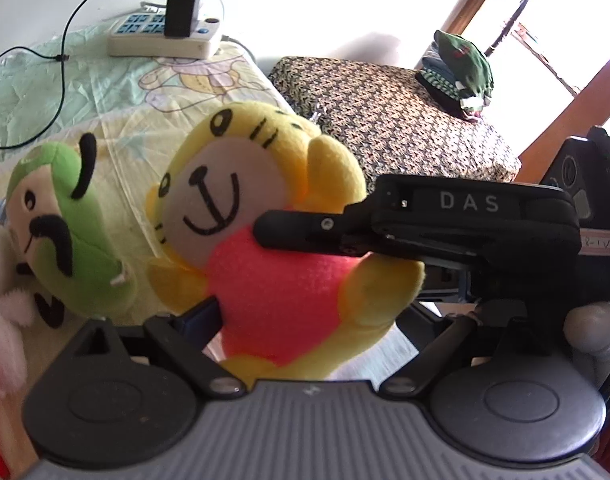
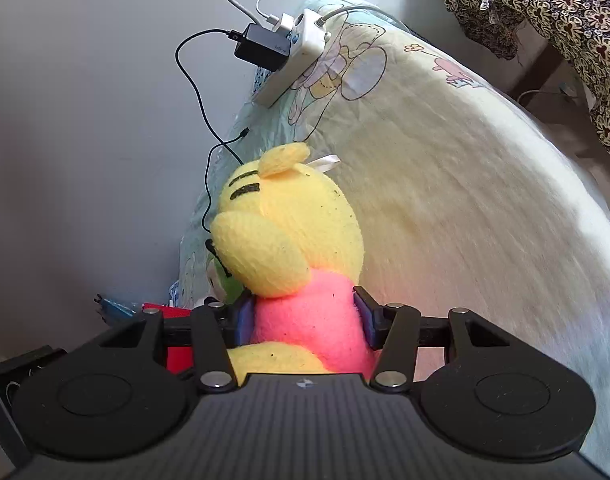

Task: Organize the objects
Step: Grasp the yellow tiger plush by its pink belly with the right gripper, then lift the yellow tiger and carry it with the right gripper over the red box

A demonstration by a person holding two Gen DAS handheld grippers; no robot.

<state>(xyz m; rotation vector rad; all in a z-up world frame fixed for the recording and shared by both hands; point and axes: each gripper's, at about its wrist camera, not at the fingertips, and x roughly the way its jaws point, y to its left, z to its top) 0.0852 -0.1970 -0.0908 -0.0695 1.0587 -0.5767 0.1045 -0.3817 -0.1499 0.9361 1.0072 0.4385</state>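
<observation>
A yellow plush toy [image 1: 233, 184] in a pink shirt hangs above the pale quilt [image 1: 117, 92], its smiling face towards the left wrist camera. My right gripper [image 2: 305, 316] is shut on its pink body [image 2: 309, 316], seen from behind there. That gripper's black finger [image 1: 305, 234] crosses the toy's chest from the right. My left gripper [image 1: 313, 316] stands open just below. Its blue left pad [image 1: 199, 318] sits beside the toy's arm, and the other pad is hidden. A green plush [image 1: 69, 216] lies to the left on the quilt.
A white and pink plush [image 1: 1, 320] sits at the left edge. At the quilt's far end against the wall lies a power strip [image 1: 165, 40] with a black charger [image 2: 263, 50] and trailing cables. A patterned cloth-covered surface [image 1: 385, 120] holds folded clothes [image 1: 461, 72].
</observation>
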